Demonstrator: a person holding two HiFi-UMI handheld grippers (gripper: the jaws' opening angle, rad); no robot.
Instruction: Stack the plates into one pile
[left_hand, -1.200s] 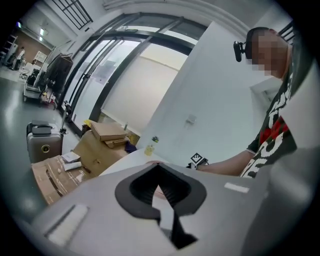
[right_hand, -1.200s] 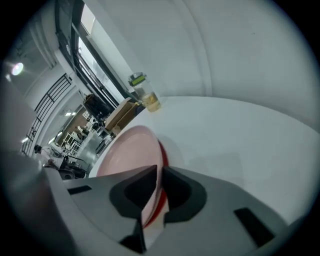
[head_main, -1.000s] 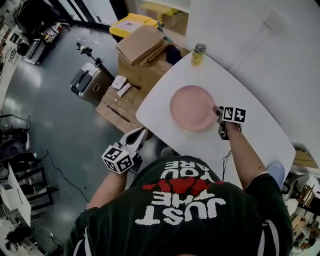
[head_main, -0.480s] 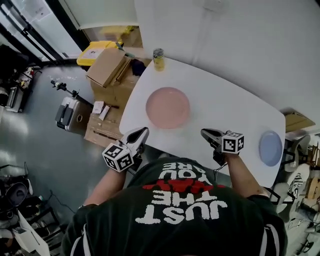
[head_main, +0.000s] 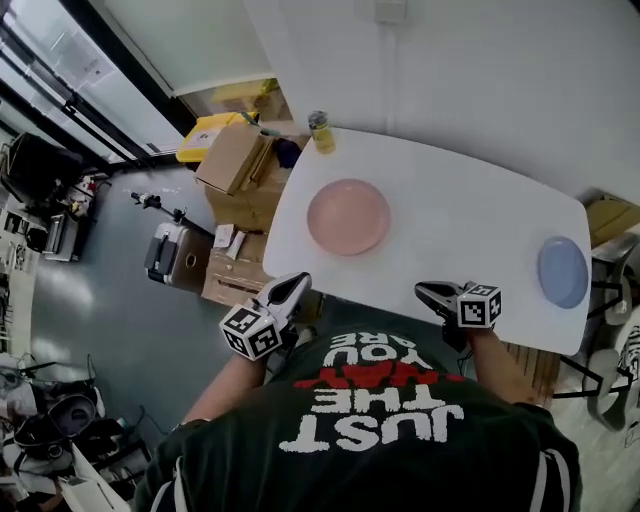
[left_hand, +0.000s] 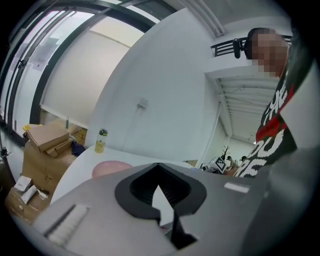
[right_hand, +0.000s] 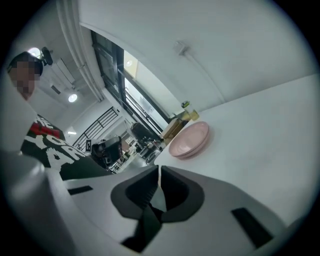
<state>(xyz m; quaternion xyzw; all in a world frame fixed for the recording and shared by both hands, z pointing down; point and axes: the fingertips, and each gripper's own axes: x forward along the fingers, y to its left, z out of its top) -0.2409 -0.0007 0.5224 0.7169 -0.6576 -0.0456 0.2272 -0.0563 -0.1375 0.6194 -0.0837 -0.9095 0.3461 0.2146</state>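
A pink plate pile (head_main: 348, 217) lies on the left half of the white table (head_main: 460, 225); from the side it shows as two stacked pink plates (right_hand: 189, 140), also visible as a pink plate pile (left_hand: 111, 169). A blue plate (head_main: 563, 272) sits alone at the table's right end. My left gripper (head_main: 298, 280) hovers shut and empty at the table's near left edge, its jaws (left_hand: 159, 165) meeting. My right gripper (head_main: 421, 291) hangs at the near edge, right of the pink pile; its jaws have just been closing, meet with nothing between them, and point toward the pink pile (right_hand: 159, 169).
A yellow can (head_main: 321, 132) stands at the table's far left corner. Cardboard boxes (head_main: 235, 160) and a grey case (head_main: 172, 257) lie on the floor left of the table. A white wall runs behind it. A person's dark shirt (head_main: 370, 420) fills the foreground.
My right gripper left the pink plate's right rim, drew back to the table's near edge and closed. The left gripper rose slightly toward the table. The blue plate came into view.
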